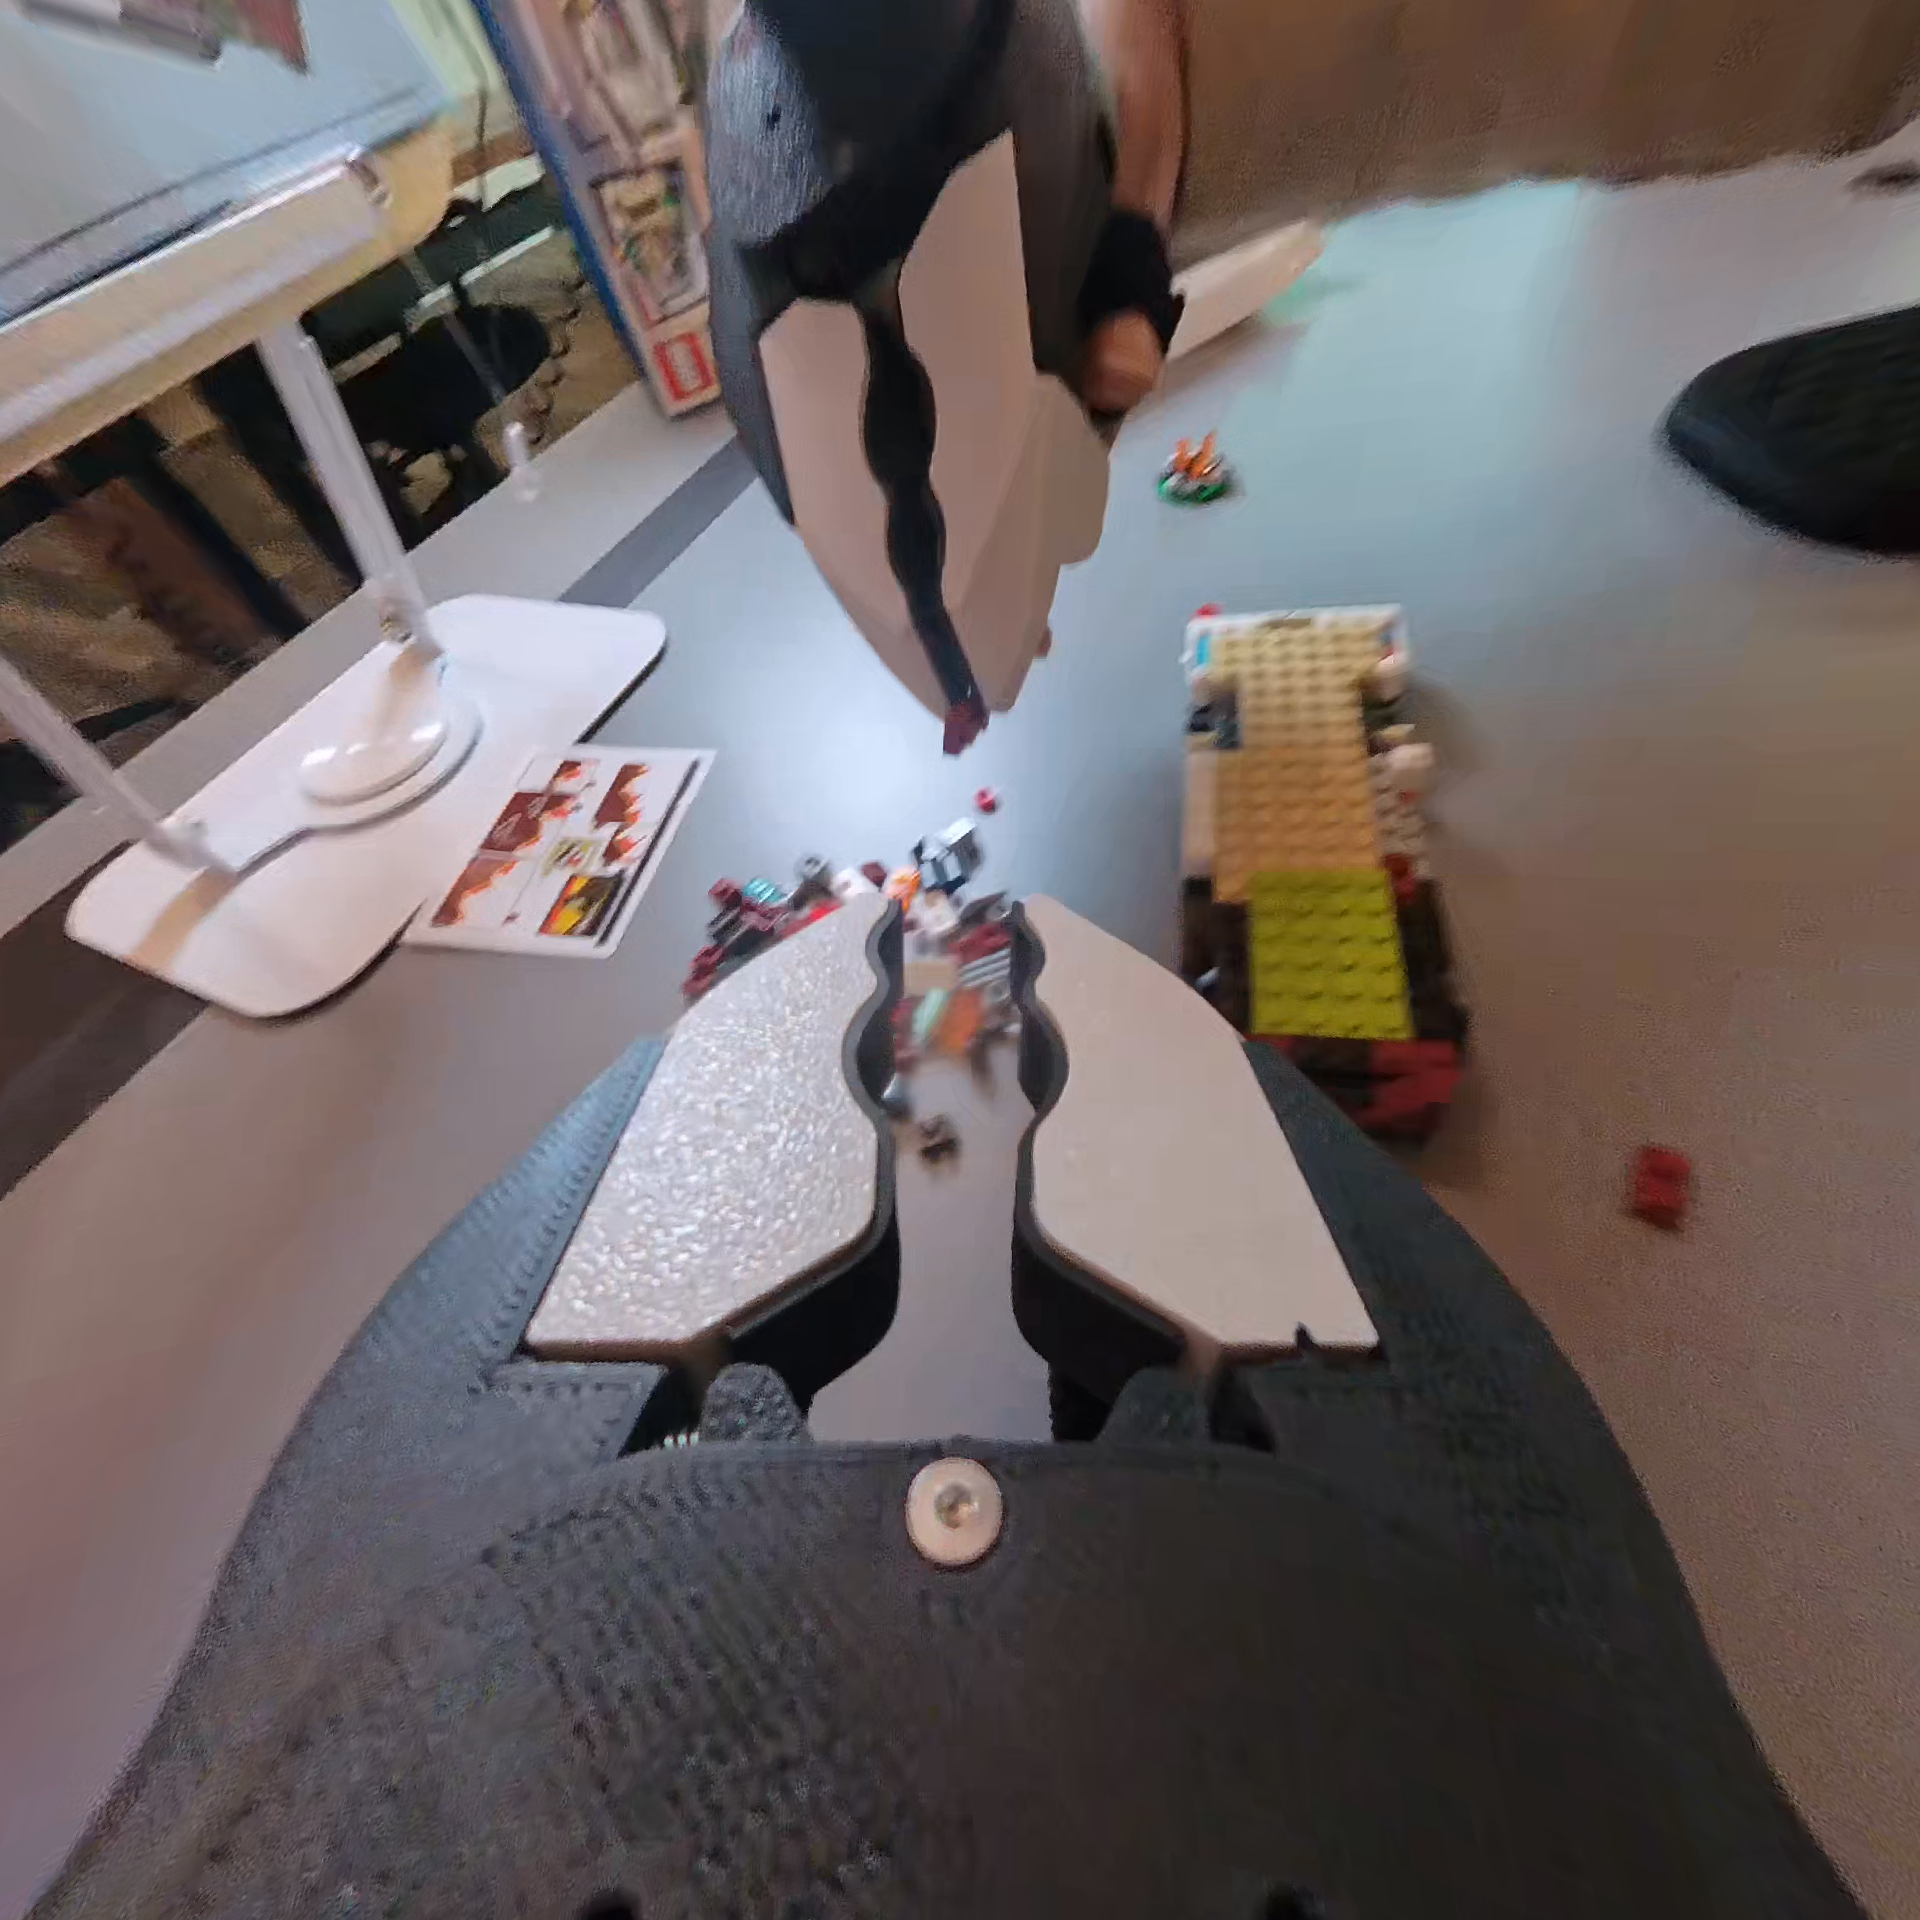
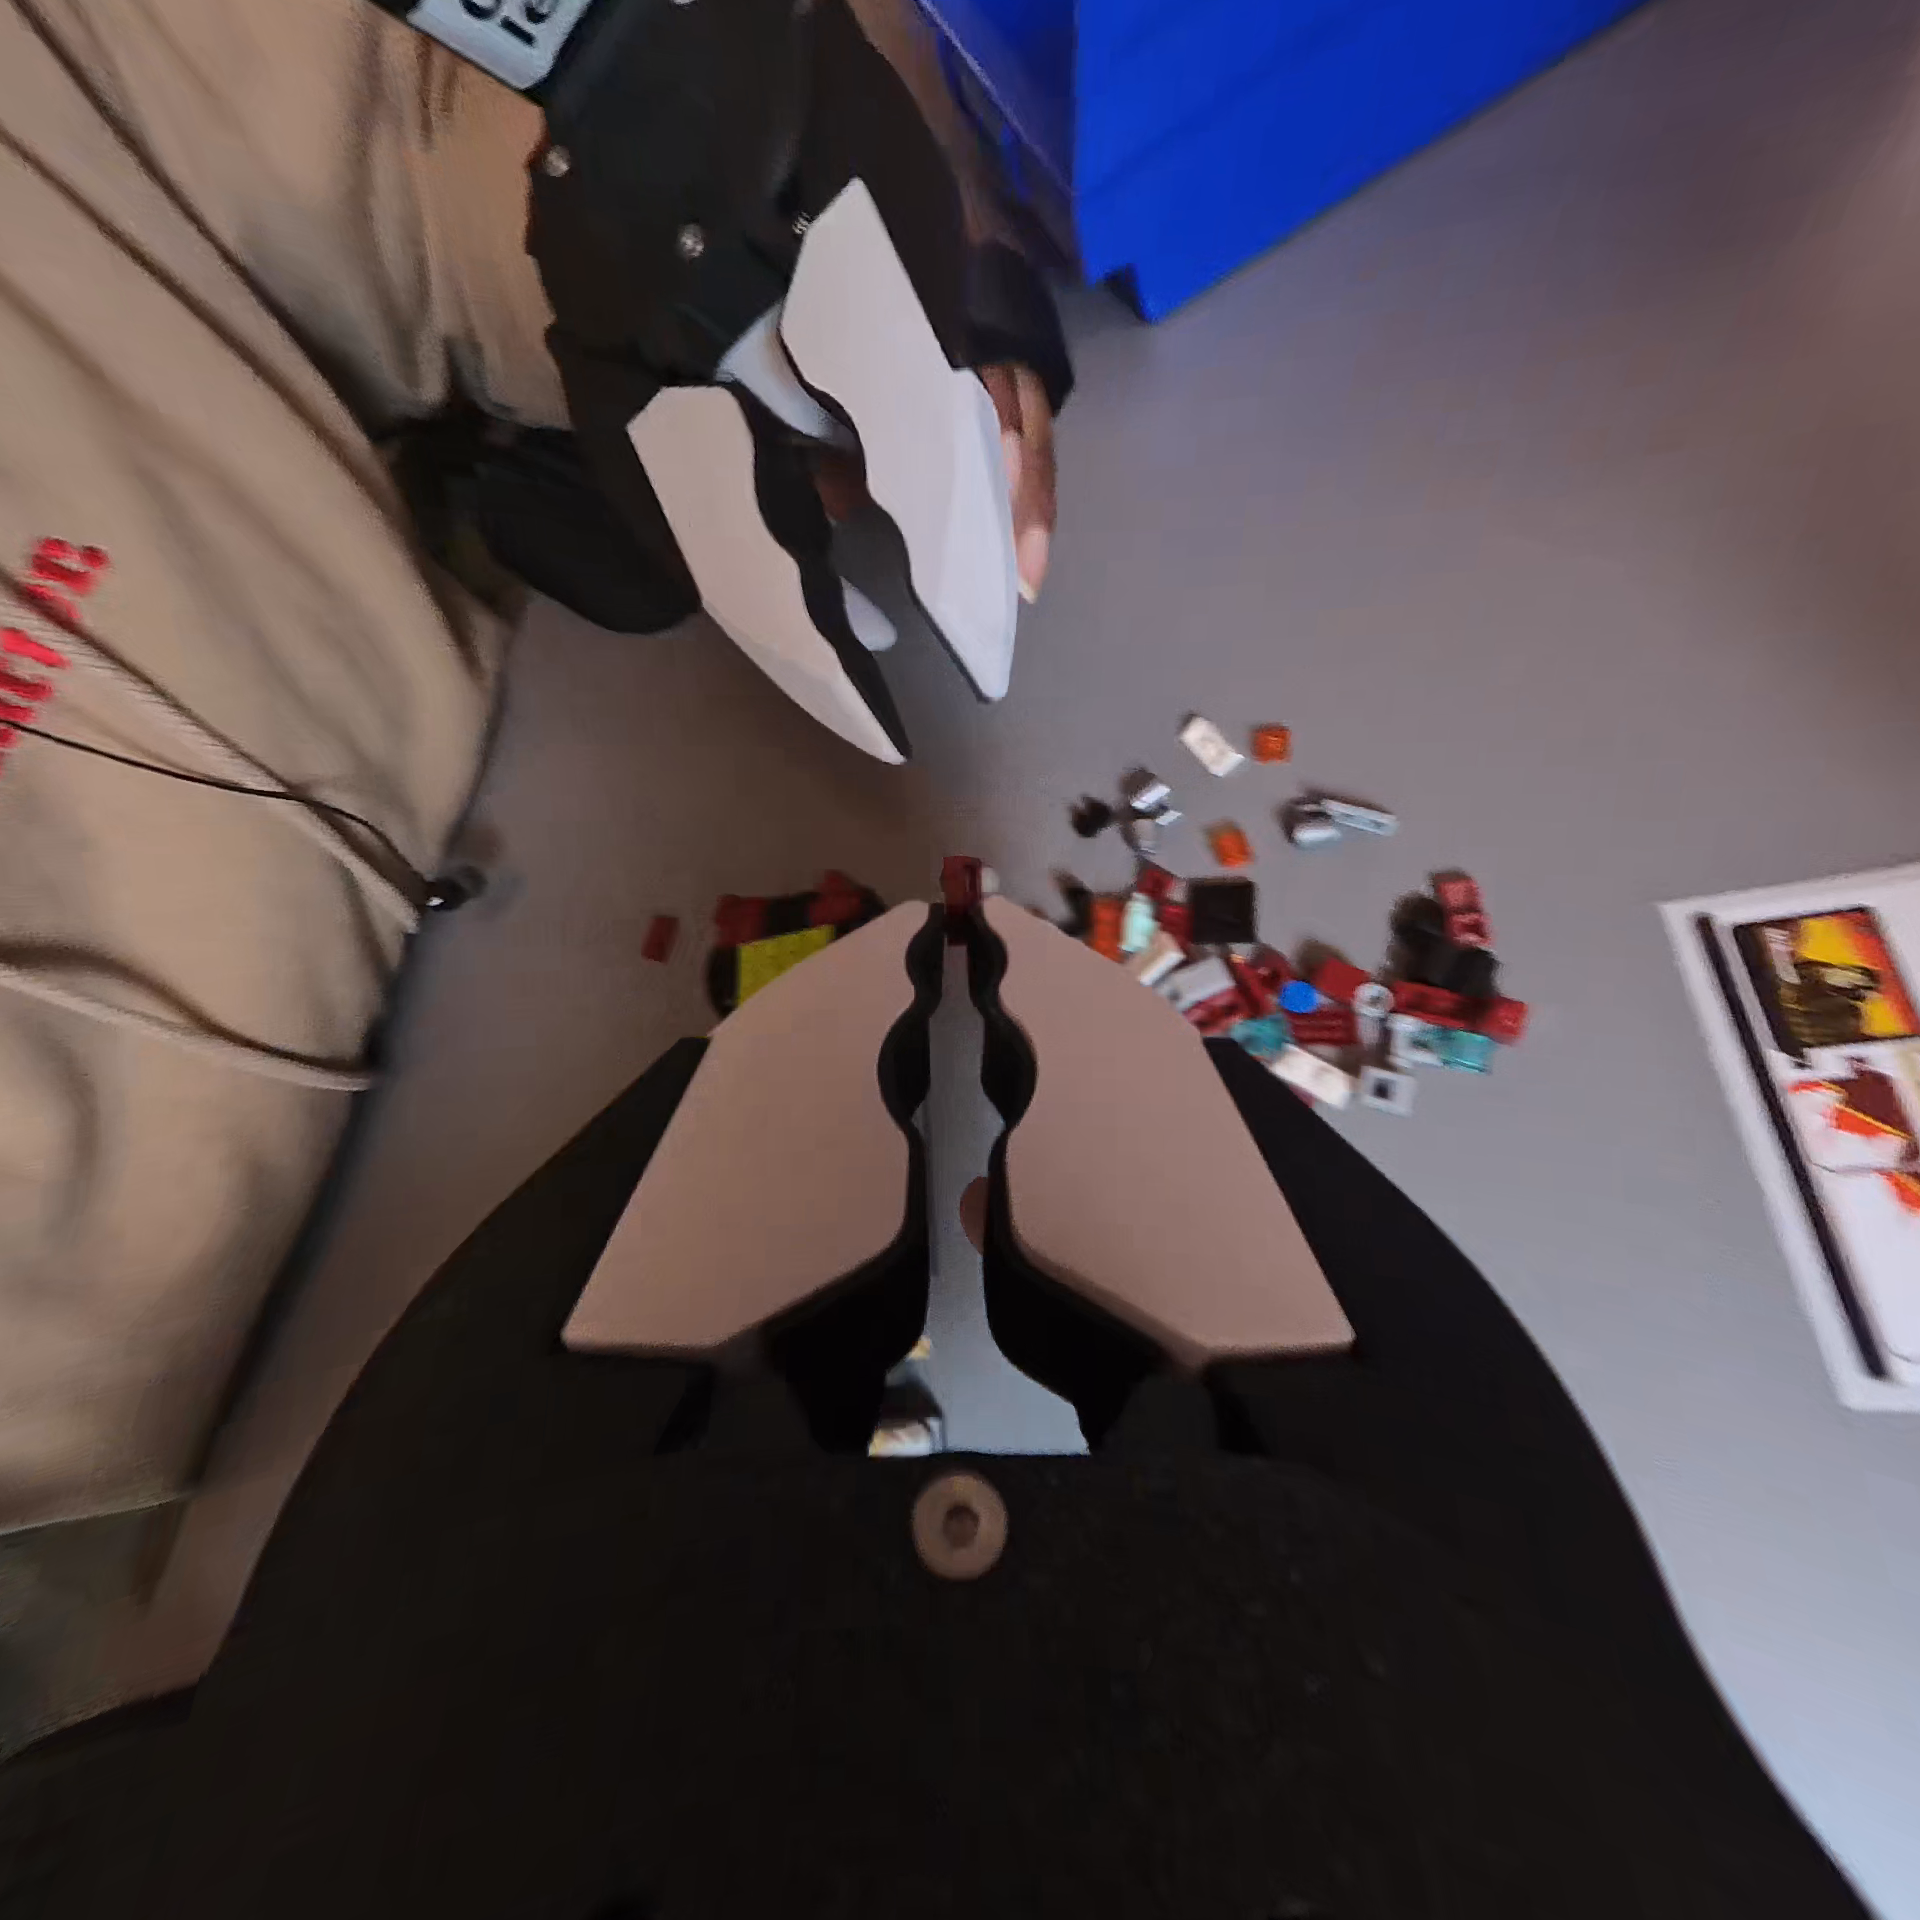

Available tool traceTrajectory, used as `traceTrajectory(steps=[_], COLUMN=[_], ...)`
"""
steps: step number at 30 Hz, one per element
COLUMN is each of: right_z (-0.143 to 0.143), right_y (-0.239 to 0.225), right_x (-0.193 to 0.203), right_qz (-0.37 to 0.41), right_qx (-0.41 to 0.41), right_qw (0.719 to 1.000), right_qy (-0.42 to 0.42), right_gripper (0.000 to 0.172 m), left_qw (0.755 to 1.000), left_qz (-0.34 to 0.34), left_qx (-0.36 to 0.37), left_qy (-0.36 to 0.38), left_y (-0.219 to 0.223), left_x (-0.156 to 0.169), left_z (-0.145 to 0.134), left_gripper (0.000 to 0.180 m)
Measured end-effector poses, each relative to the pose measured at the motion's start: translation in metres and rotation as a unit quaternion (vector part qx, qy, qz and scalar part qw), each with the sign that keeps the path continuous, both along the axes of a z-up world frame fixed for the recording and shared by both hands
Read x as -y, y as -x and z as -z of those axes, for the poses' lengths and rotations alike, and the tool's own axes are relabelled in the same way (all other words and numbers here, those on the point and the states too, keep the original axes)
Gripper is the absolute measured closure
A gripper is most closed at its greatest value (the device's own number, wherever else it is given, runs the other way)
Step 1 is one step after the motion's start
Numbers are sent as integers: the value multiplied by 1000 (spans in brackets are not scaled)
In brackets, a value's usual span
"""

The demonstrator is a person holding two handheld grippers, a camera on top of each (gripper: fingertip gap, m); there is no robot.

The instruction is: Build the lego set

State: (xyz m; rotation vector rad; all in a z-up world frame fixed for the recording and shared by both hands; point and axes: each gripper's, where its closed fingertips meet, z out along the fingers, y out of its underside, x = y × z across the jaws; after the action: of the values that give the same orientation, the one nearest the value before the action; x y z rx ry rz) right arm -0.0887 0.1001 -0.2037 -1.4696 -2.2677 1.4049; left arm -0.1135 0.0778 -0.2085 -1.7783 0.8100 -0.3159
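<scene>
Open grey tabletop [image 1: 790, 665] between clutter

Scattered small bricks [image 1: 831, 904] sit centre; long studded brick build [image 1: 1320, 831] blocks right, white lamp base [image 1: 343, 810] and sticker sheet [image 1: 561, 852] left.

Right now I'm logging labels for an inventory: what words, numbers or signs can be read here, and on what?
Beige garment: red lettering at the edge, cut off and blurred; unreadable.
White tag: dark characters, cropped by the frame; unreadable.
Printed sheet: pictures only, any text too small.
Background boxes: print too blurred.
</scene>
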Motion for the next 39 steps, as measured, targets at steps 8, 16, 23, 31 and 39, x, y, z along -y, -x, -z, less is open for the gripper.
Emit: traceTrajectory(steps=[8,16,23,31,39], right_z=[-19,-28,-38,-34,-37], right_y=[-18,-18,-21,-17,-20], right_x=[64,67,55,61,66], right_qz=[-33,-9,68,104,99], right_qx=[-35,-54,-197,-233,-233], right_qw=[999,998,943,923,922], right_qy=[-2,-43,-259,-288,-294], right_gripper=[168,166,154,159,164], left_qw=[991,980,898,881,852], left_qz=[87,92,94,101,129], left_qx=[96,155,367,390,424], left_qy=[39,84,224,248,279], left_y=[-44,-52,-45,-52,-54], left_x=[33,40,35,38,44], left_z=[-23,-29,-38,-39,-43], left_gripper=[164,175,176,176,172])
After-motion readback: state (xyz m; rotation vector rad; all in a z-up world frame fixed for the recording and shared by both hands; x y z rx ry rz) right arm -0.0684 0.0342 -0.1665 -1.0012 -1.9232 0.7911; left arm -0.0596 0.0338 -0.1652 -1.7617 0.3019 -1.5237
